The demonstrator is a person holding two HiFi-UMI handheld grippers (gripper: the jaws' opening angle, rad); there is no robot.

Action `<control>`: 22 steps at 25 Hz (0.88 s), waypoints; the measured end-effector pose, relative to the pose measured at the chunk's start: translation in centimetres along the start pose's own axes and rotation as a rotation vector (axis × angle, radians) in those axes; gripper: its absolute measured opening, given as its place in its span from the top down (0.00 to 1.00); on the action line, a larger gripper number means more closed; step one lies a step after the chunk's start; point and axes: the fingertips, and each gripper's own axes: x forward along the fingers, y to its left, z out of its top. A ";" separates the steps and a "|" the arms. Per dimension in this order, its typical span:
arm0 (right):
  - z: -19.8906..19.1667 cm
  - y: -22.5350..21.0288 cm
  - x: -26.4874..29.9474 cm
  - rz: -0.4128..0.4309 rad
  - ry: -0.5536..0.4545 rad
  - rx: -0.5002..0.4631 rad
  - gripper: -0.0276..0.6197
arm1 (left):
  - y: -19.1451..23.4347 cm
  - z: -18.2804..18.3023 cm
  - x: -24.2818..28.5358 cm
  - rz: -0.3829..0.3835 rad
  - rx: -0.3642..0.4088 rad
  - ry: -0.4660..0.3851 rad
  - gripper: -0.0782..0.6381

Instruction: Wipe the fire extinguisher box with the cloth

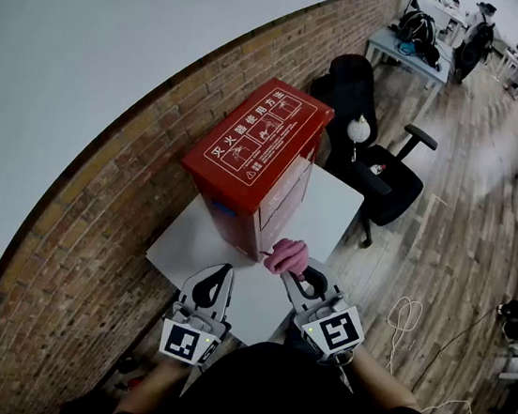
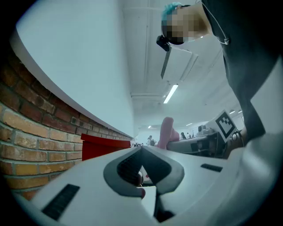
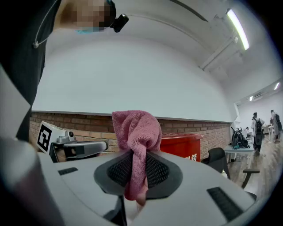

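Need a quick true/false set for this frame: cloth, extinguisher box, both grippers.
1. The right gripper is shut on the pink cloth. True.
2. The left gripper grips the cloth too. False: its jaws are together with nothing between them.
3. The fire extinguisher box is blue. False: it is red.
4. The box stands on a white table beside a brick wall. True.
5. The cloth lies on top of the box. False: it is held low beside the box.

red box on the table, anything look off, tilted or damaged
Nothing stands out. The red box stands upright on the white table beside the brick wall, with no dents or spills showing. The pink cloth is bunched in the right gripper.
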 end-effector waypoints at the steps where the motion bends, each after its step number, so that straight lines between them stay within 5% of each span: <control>1: 0.0 0.0 0.0 -0.002 -0.002 0.004 0.85 | 0.0 0.0 0.0 0.001 0.002 0.002 0.82; 11: 2.2 -0.4 0.8 0.018 -0.035 -0.039 0.85 | -0.1 0.3 -0.4 0.021 0.001 -0.005 0.82; 22: 9.6 -2.1 4.5 0.075 -0.154 -0.157 0.85 | 1.2 0.7 -1.7 0.096 0.012 -0.008 0.82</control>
